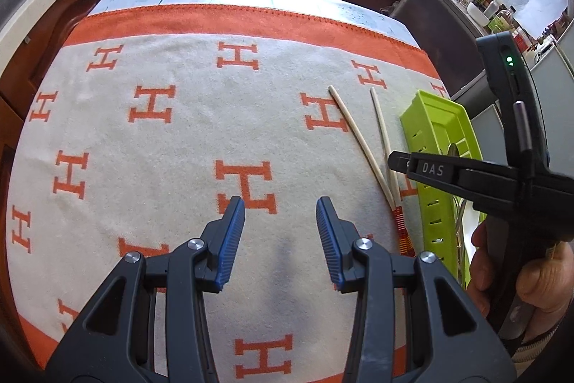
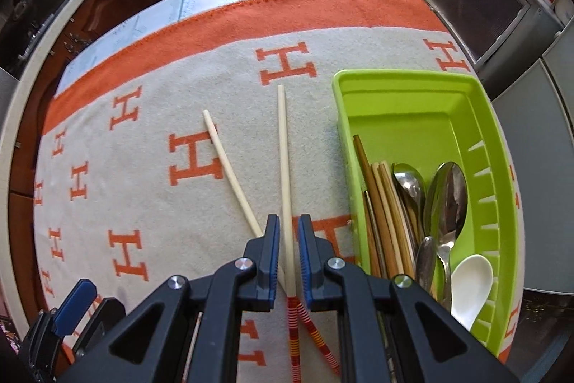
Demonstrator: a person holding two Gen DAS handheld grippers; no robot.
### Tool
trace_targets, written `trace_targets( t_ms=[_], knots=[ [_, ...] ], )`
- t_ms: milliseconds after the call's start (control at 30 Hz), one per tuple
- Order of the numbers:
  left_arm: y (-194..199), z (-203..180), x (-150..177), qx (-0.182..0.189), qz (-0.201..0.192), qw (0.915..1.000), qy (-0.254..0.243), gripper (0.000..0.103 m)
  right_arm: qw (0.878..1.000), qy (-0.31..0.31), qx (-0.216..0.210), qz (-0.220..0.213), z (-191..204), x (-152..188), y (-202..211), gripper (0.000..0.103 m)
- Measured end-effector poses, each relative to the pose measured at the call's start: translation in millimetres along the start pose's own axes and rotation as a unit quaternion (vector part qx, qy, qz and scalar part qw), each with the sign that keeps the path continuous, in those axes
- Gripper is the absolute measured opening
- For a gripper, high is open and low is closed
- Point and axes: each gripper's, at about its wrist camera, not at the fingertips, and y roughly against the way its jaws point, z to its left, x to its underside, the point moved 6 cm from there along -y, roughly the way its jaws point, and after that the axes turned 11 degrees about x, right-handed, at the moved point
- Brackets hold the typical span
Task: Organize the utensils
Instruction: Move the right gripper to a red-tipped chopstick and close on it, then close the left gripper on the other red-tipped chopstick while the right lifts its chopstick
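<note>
Our right gripper (image 2: 289, 241) straddles pale, red-striped chopstick (image 2: 286, 174), unclamped; left gripper (image 1: 280, 232) open, empty. Only right wrist shows spoons (image 2: 448, 192) in green tray (image 2: 412, 110).

Left gripper (image 1: 280, 214): jaws spread wide, holding nothing, hovering low at the near left.
Right gripper (image 2: 289, 228): jaws narrowly parted, not clamped, lowered at the near right.
Right hand (image 1: 527, 271): wrapped around its gripper's handle.

A fuzzy woven cloth (image 2: 150, 139) covers the table. The green tray (image 2: 412, 117) looks like glossy plastic, holding shiny metal spoons (image 2: 448, 192) and matt wooden chopsticks (image 2: 385, 210).
</note>
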Motion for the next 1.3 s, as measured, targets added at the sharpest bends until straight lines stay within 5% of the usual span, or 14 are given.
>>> trace_targets(
  t_ms=[267,567,900,1300],
  knots=[
    [0,10,2,0.009,0.001,0.9999,0.013,0.038,0.999,0.029,0.021,0.01,11,6,-9,0.007],
    [-2,19,9,0.009,0.01,0.9996,0.027,0.038,0.996,0.025,-0.083,0.036,25,32,-1,0.005],
    [-8,7,9,0.019,0.022,0.999,0.035,0.038,0.991,0.014,-0.135,-0.005,10,43,32,0.005],
    [-44,-40,2,-0.006,0.046,0.9987,0.019,0.038,0.987,-0.018,-0.147,-0.064,-58,51,61,0.005]
  ],
)
